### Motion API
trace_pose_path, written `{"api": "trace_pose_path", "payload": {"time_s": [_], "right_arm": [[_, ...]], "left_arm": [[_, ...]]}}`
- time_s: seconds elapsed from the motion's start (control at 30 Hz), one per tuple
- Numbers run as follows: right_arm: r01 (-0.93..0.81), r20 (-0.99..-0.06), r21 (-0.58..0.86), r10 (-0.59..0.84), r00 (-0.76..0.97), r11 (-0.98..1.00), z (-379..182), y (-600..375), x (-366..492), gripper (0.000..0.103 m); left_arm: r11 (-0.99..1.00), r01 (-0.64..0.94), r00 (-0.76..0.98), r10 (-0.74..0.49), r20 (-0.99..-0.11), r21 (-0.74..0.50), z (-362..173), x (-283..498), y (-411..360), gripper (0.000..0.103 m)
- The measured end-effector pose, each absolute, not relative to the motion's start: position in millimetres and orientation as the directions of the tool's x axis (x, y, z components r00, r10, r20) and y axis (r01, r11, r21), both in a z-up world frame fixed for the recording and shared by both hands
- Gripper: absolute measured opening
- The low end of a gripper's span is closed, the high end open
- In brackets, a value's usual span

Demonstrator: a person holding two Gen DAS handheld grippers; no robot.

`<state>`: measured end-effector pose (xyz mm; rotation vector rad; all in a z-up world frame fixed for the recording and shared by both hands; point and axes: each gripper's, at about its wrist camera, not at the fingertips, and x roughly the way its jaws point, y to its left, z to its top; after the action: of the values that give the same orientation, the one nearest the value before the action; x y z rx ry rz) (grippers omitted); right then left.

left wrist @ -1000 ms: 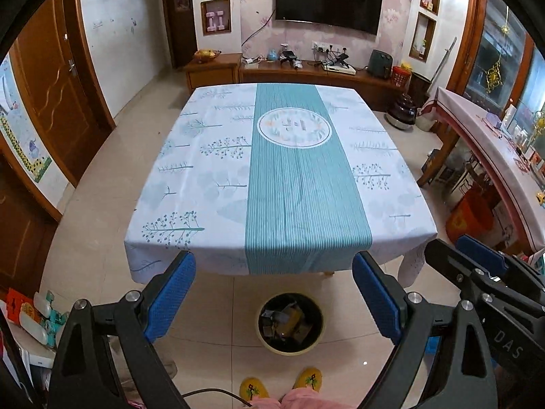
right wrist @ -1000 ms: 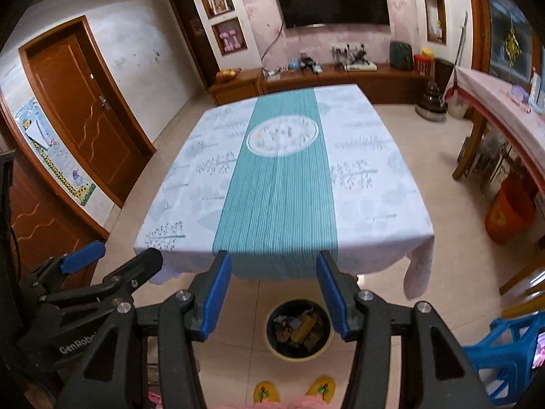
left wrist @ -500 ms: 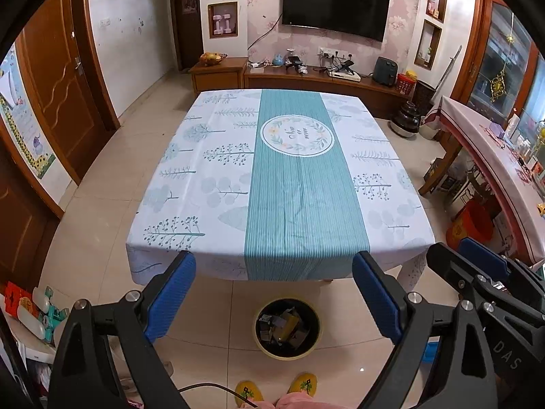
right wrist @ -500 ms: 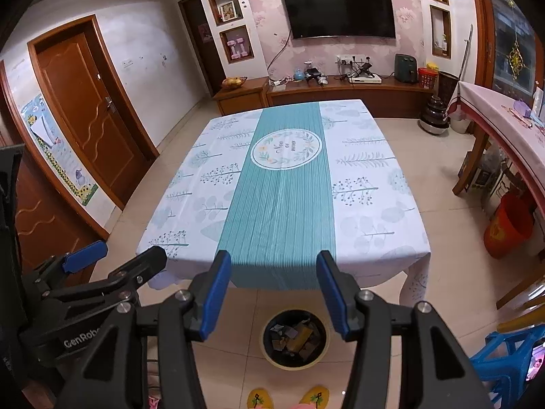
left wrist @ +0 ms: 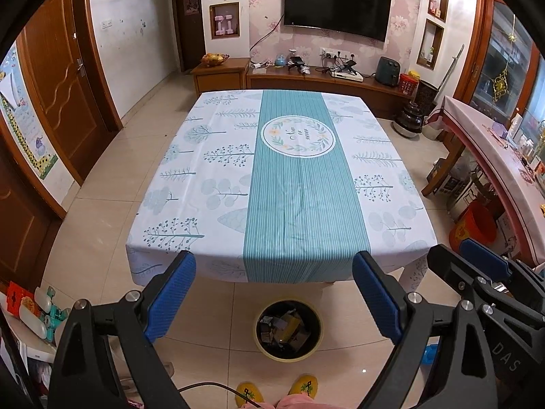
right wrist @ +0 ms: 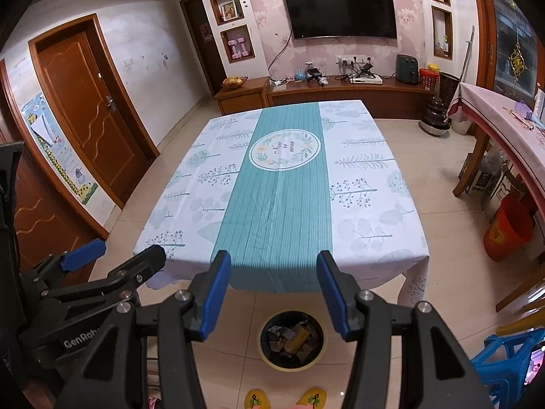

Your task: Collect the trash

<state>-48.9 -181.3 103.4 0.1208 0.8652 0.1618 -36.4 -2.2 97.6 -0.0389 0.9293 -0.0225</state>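
**Table cleared, bin filled: collection at or near its end**

The round black waste bin with a yellow rim (left wrist: 289,330) is taken as the landmark. It is seen on the beige tiled floor (left wrist: 102,225), just in front of the near edge of the rectangular table covered by a white leaf-print cloth with a teal striped centre band (left wrist: 218,177). Crumpled wrappers and small cartons of trash (left wrist: 284,327) are seen inside the bin; no loose litter is made out on the cloth beyond the bin, though small scraps could be missed in so warped a view.

The left gripper (left wrist: 274,293) is held above and to the near side of the bin, its blue-padded jaws spread wide with nothing between them. The right gripper (right wrist: 274,294) is held beside it, over the same spot, jaws parted about halfway and likewise empty.

The step in hand is judged to be a check after the drop: the trash is lodged in the bin and neither tool is loaded. If any piece remains, a fresh search beyond the bin would be called for; otherwise the task is judged done.

Ahead of the bin, the hanging cloth hem forms the nearest edge, and a table leg stands to its right. Yellow slippers (right wrist: 286,400) are set just behind the bin. Open floor lies to the bin's left; to its right, an orange bucket (right wrist: 509,226) and a blue plastic stool (right wrist: 504,358) narrow the room.
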Motion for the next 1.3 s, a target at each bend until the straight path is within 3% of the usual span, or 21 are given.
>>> {"api": "trace_pose_path", "payload": {"time_s": [1.3], "right_arm": [[-0.082,-0.763,0.173,0.186,0.619,0.981,89.9,-188.0,-49.1,0.053]], "left_arm": [[0.999,0.005,0.586,-0.039,-0.809,-0.044,90.6,-34.6,-4.0,0.092]]}}
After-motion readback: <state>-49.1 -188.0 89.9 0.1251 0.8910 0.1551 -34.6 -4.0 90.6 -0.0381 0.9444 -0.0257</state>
